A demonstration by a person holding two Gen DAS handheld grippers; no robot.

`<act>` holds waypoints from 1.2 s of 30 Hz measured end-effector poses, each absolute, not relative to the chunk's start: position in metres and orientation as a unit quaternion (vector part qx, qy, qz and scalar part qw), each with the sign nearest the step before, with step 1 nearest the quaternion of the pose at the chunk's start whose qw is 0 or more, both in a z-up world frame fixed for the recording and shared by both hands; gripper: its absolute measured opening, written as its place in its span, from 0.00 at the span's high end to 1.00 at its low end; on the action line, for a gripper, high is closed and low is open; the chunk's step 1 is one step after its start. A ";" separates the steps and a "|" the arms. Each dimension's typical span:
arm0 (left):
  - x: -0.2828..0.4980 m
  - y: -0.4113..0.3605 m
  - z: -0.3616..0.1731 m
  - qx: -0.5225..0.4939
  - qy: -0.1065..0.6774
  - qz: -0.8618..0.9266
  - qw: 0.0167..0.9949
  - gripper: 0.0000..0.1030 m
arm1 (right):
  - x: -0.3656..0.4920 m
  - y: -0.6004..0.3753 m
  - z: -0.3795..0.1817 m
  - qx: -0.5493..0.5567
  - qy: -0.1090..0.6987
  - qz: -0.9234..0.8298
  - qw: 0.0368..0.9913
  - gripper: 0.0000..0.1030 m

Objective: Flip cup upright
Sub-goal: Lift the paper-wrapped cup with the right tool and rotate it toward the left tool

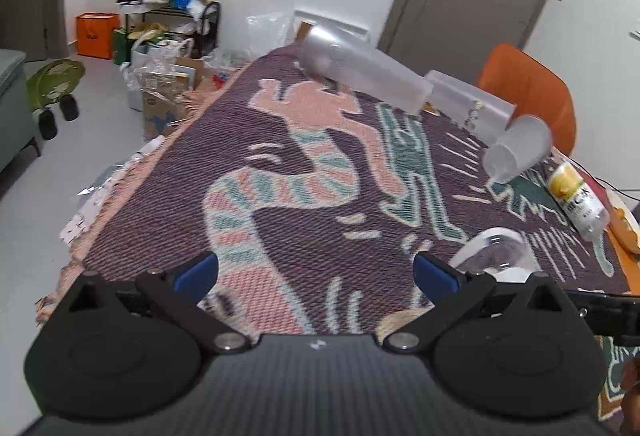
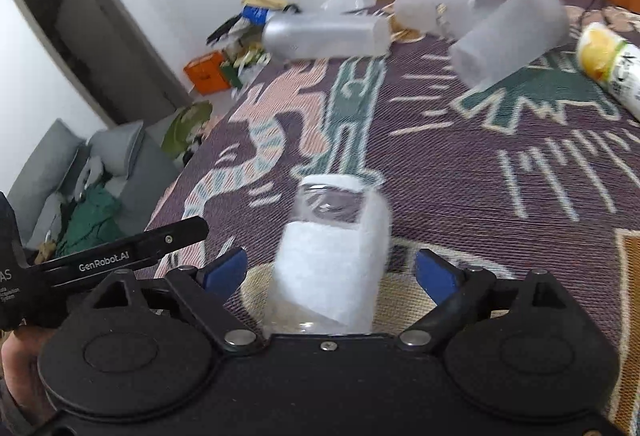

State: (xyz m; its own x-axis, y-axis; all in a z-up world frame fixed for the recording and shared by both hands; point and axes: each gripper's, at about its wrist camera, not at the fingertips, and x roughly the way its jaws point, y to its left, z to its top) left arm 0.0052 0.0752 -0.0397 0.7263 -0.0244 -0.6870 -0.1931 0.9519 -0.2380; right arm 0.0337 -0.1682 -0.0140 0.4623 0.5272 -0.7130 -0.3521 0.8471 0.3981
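Observation:
A clear cup with a white wrap (image 2: 332,260) lies on its side on the patterned tablecloth (image 2: 460,171), between the open fingers of my right gripper (image 2: 330,272), which do not touch it. The same cup shows in the left wrist view (image 1: 494,254), just right of my left gripper (image 1: 316,274), which is open and empty above the cloth. The left gripper's body shows at the left of the right wrist view (image 2: 120,256).
Several frosted plastic containers (image 1: 368,75) (image 2: 508,35) lie tipped at the far end of the table. A yellow-labelled bottle (image 1: 576,199) lies at the right. An orange chair (image 1: 528,87) stands behind. Clutter and boxes (image 1: 164,47) sit on the floor left.

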 end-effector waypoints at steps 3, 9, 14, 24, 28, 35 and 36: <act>0.014 0.071 -0.037 -0.153 0.377 0.022 0.913 0.00 | 0.030 -0.180 -0.014 0.111 0.436 0.246 0.859 0.11; 0.030 0.064 -0.037 -0.183 0.403 -0.022 0.896 0.00 | 0.026 -0.199 -0.017 0.119 0.415 0.216 0.876 0.11; 0.045 0.050 -0.033 -0.186 0.422 -0.060 0.885 0.01 | 0.022 -0.211 -0.025 0.132 0.411 0.195 0.881 0.11; 0.078 0.022 -0.038 -0.174 0.473 -0.114 0.856 0.01 | 0.015 -0.236 -0.045 0.157 0.397 0.157 0.890 0.10; 0.091 0.010 -0.046 -0.163 0.498 -0.126 0.842 0.01 | 0.015 -0.249 -0.053 0.165 0.397 0.142 0.892 0.09; 0.112 -0.004 -0.060 -0.142 0.528 -0.126 0.828 0.02 | 0.015 -0.265 -0.061 0.175 0.394 0.122 0.894 0.09; 0.113 -0.005 -0.061 -0.141 0.530 -0.124 0.827 0.02 | 0.015 -0.266 -0.061 0.175 0.394 0.119 0.894 0.09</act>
